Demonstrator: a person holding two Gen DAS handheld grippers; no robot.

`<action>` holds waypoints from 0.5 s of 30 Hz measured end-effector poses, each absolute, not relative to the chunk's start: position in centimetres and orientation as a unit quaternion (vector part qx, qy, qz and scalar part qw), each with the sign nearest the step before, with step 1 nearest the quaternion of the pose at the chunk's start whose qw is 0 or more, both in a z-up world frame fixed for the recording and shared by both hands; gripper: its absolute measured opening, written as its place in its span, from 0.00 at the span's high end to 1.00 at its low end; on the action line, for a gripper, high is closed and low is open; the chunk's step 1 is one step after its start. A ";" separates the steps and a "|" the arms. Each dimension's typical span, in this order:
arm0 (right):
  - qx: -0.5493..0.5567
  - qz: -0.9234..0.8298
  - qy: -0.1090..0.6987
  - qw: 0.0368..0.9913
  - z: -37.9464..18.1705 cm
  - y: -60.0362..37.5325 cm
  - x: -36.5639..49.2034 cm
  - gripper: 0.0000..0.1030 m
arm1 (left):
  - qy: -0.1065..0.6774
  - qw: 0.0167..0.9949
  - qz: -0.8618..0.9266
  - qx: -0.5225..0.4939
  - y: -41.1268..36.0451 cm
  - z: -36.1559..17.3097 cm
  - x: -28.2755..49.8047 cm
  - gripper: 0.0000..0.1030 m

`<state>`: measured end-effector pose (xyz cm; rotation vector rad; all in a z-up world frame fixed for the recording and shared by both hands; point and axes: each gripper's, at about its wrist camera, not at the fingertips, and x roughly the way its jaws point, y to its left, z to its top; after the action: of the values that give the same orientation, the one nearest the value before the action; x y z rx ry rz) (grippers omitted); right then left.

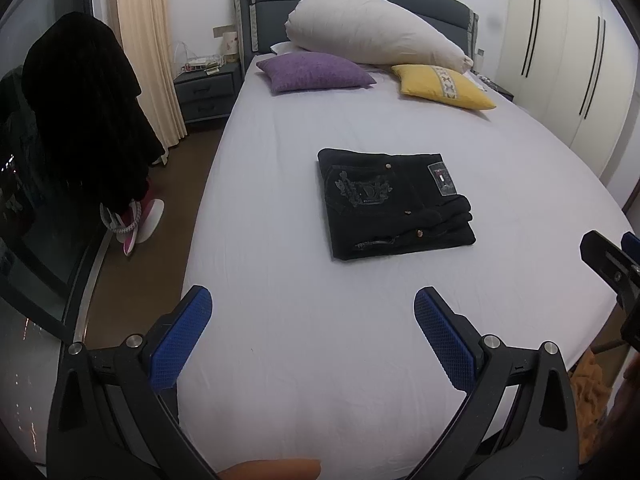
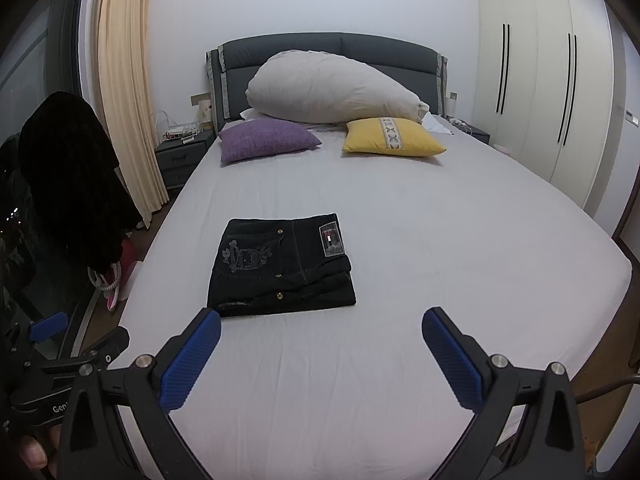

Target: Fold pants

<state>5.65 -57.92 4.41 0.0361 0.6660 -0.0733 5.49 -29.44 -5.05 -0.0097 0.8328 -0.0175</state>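
Pants [image 1: 394, 204], black denim by the look of the studs and stitched pocket crest, are lying as a compact folded rectangle on the middle of the pale bed sheet [image 1: 280, 320], well short of the cushions. Judging by the stacked layers showing along the near and right edges, the folding is looking essentially done. Denim like this is probably sitting fairly heavy and stiff for cloth, holding its creases yet still sagging if lifted by one corner; the sheet is giving it little to slide on. Any further hold is best taken across all layers at the thick right-hand edge, or at two opposite sides together, so the bundle is not falling open.

Nearer the cameras, the left gripper [image 1: 312, 332] is hovering above bare sheet with jaws spread wide, holding nothing. The right gripper [image 2: 320, 348] is hanging likewise, jaws wide and empty, just short of the bundle's near edge.
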 end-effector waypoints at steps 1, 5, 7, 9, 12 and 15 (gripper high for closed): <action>0.017 -0.035 0.327 0.944 4.4 -57.9 5.7 0.00 | 0.405 0.914 -0.008 -0.005 -29.4 -5.1 5.5 0.00; 0.017 -0.034 0.331 0.943 4.2 -57.8 5.7 0.00 | 0.405 0.914 -0.008 -0.006 -29.5 -5.2 5.6 0.00; 0.017 -0.033 0.332 0.943 4.0 -57.7 5.8 0.00 | 0.406 0.914 -0.008 -0.006 -29.5 -5.4 5.6 0.00; 0.017 -0.033 0.334 0.942 3.9 -57.7 5.8 0.00 | 0.407 0.914 -0.007 -0.007 -29.5 -5.6 5.6 0.00; 0.017 -0.031 0.335 0.941 3.8 -57.5 5.8 0.00 | 0.407 0.913 -0.007 -0.008 -29.6 -5.6 5.6 0.00; 0.016 -0.030 0.335 0.941 3.8 -57.4 5.7 0.00 | 0.407 0.913 -0.007 -0.008 -29.6 -5.7 5.5 0.00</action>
<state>5.69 -57.42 3.81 0.0334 0.6843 -0.0620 5.51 -29.57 -5.67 -0.0165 0.8383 -0.0137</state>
